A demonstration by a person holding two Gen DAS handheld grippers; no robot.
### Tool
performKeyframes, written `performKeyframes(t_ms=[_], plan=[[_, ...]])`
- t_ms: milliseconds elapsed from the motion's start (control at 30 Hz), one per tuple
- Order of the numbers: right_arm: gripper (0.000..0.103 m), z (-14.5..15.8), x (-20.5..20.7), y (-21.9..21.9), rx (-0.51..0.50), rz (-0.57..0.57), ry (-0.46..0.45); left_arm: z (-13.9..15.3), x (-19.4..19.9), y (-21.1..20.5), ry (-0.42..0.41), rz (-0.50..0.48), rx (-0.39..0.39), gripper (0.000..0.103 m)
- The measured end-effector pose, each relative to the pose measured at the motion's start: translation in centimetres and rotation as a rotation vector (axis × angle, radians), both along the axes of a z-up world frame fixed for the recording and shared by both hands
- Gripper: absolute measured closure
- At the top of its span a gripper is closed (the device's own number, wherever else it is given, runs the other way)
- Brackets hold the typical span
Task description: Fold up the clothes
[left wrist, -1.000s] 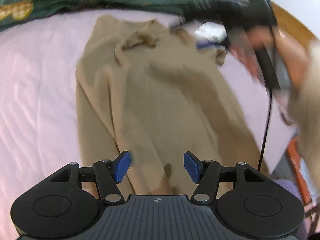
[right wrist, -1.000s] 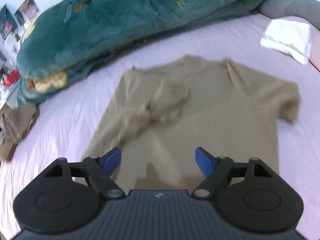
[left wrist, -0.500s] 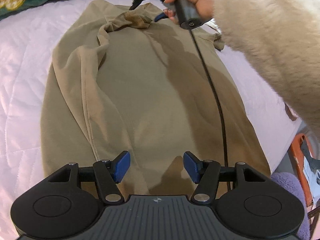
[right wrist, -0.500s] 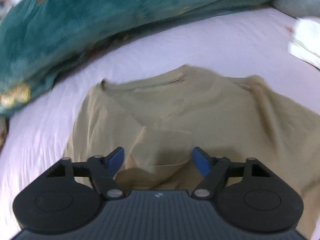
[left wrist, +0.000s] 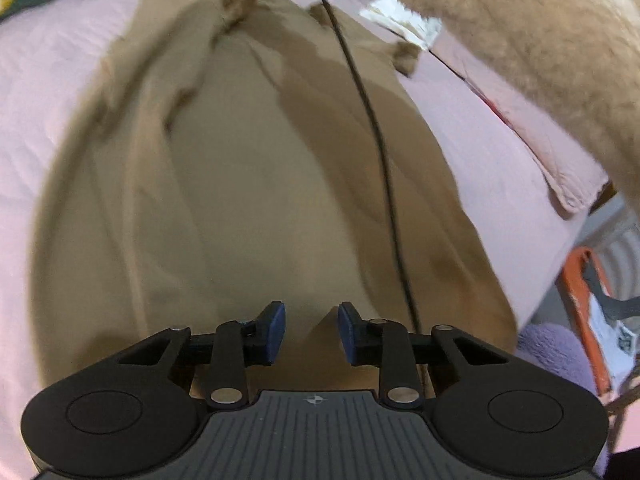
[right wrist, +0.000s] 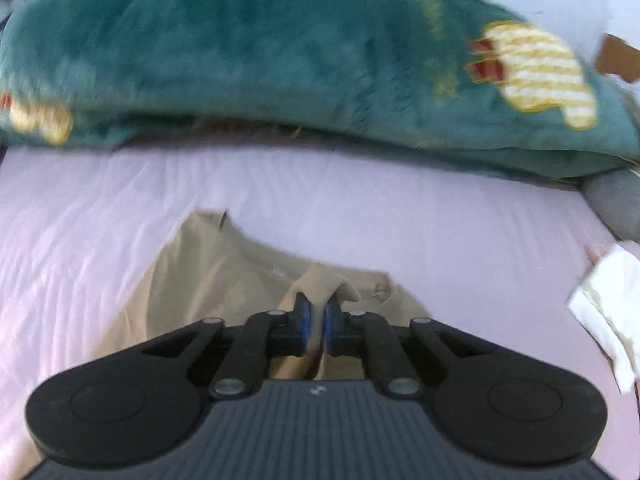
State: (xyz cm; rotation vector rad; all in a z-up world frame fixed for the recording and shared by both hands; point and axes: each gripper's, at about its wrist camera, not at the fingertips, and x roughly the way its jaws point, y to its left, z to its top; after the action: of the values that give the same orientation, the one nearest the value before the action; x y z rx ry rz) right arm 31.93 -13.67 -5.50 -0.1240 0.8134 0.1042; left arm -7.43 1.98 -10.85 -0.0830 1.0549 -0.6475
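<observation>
A tan T-shirt (left wrist: 248, 184) lies spread on the pink bed sheet (left wrist: 48, 80), hem nearest in the left wrist view. My left gripper (left wrist: 311, 330) hovers low over the hem. Its jaws are closing, with a small ridge of cloth in the gap, and the pads do not press on it. At the shirt's far end, near the collar, my right gripper (right wrist: 316, 320) is closing, and its blue pads pinch a raised fold of the tan T-shirt (right wrist: 208, 272). A fuzzy beige sleeve (left wrist: 520, 48) and a black cable (left wrist: 376, 140) cross above the shirt.
A thick teal blanket (right wrist: 280, 60) with gold patches lies along the far side of the bed. A folded white cloth (right wrist: 608, 304) rests on the sheet to the right. Past the bed's right edge are an orange frame (left wrist: 580, 280) and a purple fluffy thing (left wrist: 552, 348).
The right gripper swept in low over the shirt's collar end and its jaws closed from wide onto a cloth fold. The left jaws narrowed and the left gripper edged in over the hem.
</observation>
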Motion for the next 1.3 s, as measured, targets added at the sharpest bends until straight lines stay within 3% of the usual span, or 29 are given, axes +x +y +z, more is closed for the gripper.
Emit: performKeyframes(t_ms=[33,100,267,333,467,567,767,967,1067,1100,1167,1200,1233,1300], plan=[[0.067,-0.6,0.0,-0.3,-0.002,-0.01,0.013,0.0,0.1,0.1,0.007,-0.006,-0.007,0.073],[0.046,-0.5,-1.2,-1.3,-0.005,-0.053,0.021,0.2,0.1,0.7,0.014,-0.009,-0.033,0.073],[0.032,2.2,-8.2,-3.2,0.059,-0.119,0.068,2.1,-1.9,3.1,-0.049,-0.004,-0.025,0.07],[0.03,3.3,-12.9,-3.3,0.161,-0.089,0.113,3.2,-2.6,4.4,-0.074,0.02,-0.021,0.069],[0.029,3.8,-23.4,-0.1,0.407,0.006,0.252,4.9,-5.1,6.9,-0.145,0.059,0.029,0.049],[0.028,2.8,-31.0,3.6,0.472,0.065,0.291,5.0,-6.7,8.6,-0.163,0.082,0.063,0.048],[0.029,1.4,-42.4,9.8,0.307,0.146,0.258,4.7,-9.7,11.7,-0.21,0.13,0.138,0.047],[0.029,0.3,-43.4,13.3,0.181,0.133,0.179,4.1,-10.1,14.8,-0.249,0.157,0.187,0.044],[0.03,-1.0,-42.3,14.4,0.119,0.109,0.163,3.6,-9.1,15.8,-0.236,0.103,0.13,0.044],[0.032,-1.4,-41.8,14.6,0.099,0.1,0.164,3.5,-8.8,16.1,-0.239,0.086,0.113,0.045],[0.045,-2.4,-41.0,14.5,0.06,0.088,0.176,3.0,-7.9,16.2,-0.237,0.075,0.107,0.044],[0.068,-3.0,-40.8,14.4,0.044,0.083,0.184,2.7,-7.3,16.1,-0.226,0.072,0.103,0.044],[0.085,-3.5,-41.0,14.4,0.042,0.077,0.192,2.5,-6.8,16.0,-0.219,0.068,0.098,0.044],[0.095,-3.7,-41.2,13.1,0.065,0.053,0.188,2.1,-6.0,15.4,-0.212,0.063,0.085,0.044]])
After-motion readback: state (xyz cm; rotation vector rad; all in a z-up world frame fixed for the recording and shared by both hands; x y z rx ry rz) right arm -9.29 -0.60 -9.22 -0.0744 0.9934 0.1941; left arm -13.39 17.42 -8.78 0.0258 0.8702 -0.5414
